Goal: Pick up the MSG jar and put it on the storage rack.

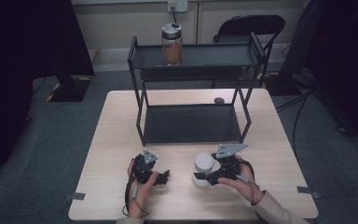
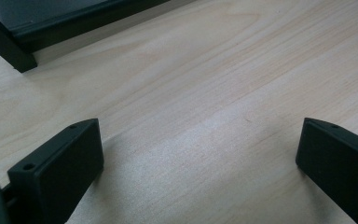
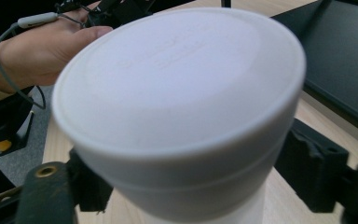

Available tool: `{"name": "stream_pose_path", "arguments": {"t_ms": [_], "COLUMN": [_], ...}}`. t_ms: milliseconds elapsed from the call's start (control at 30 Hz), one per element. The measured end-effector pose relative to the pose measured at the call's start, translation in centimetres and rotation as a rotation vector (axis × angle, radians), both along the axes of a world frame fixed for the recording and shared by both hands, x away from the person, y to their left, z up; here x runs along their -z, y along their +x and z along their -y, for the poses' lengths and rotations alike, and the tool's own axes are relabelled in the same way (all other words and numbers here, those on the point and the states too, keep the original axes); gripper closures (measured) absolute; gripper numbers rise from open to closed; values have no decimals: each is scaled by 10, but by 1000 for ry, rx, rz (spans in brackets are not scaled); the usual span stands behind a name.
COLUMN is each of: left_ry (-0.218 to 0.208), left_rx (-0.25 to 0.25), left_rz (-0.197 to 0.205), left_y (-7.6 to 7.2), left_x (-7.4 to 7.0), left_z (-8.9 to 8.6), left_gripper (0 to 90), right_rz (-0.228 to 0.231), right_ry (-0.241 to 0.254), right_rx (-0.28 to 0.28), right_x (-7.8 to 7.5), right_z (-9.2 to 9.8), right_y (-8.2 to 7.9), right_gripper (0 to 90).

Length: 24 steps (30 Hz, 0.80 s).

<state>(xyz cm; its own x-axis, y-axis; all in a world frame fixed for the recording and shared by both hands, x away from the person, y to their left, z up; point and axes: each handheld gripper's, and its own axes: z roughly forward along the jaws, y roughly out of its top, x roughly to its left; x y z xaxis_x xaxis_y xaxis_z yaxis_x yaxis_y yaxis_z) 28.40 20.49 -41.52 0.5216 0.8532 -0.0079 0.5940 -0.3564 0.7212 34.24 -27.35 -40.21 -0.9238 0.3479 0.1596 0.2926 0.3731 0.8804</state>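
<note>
White and close to the lens in the right gripper view, the lidded white jar (image 3: 182, 112) stands between the right gripper's (image 3: 182, 186) black fingers (image 3: 310, 163), which sit against its body just under the lid, one on each side, so I read them as gripping it. In the high view the jar (image 1: 203, 167) stands on the tabletop (image 1: 116, 140) at about five o'clock from the table's centre, with the right gripper (image 1: 200, 177) reaching it from the three o'clock side. The left gripper (image 1: 164, 176) rests at about seven o'clock, well apart from the jar, and in its own view its fingers (image 2: 70, 163) are spread wide over bare wood with nothing between them. At twelve o'clock stands a black two-tier rack (image 1: 193, 123) with a glass jar of brown contents (image 1: 172, 45) on its top shelf and the lower shelf bare. To do this step well, I would say the grip should be square on the body below the lid, not on the lid itself, and firm before lifting; the jar should rise straight and stay upright. If it is bound for the rack, it must pass cleanly under or over the shelf edge.
</note>
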Motion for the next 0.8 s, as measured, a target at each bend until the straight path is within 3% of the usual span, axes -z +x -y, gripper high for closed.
{"name": "stream_pose_path", "arguments": {"t_ms": [67,233,367,500,800], "left_ry": [0,0,0,0,0], "left_rx": [0,0,0,0,0], "left_rz": [0,-1,0,-1,-1], "left_y": [0,0,0,0,0], "left_x": [0,0,0,0,0], "left_z": [0,0,0,0,0], "left_gripper": [0,0,0,0,0], "right_rz": [28,71,31,52,66], "right_ry": [24,18,25,-9,-25], "right_rx": [-11,15,34,55,71], "right_x": [6,3,-1,-11,-37], "right_z": [1,3,8,6,5], "right_y": [-3,-9,-2,-2,8], "right_gripper": [298,342,347,347,347]}}
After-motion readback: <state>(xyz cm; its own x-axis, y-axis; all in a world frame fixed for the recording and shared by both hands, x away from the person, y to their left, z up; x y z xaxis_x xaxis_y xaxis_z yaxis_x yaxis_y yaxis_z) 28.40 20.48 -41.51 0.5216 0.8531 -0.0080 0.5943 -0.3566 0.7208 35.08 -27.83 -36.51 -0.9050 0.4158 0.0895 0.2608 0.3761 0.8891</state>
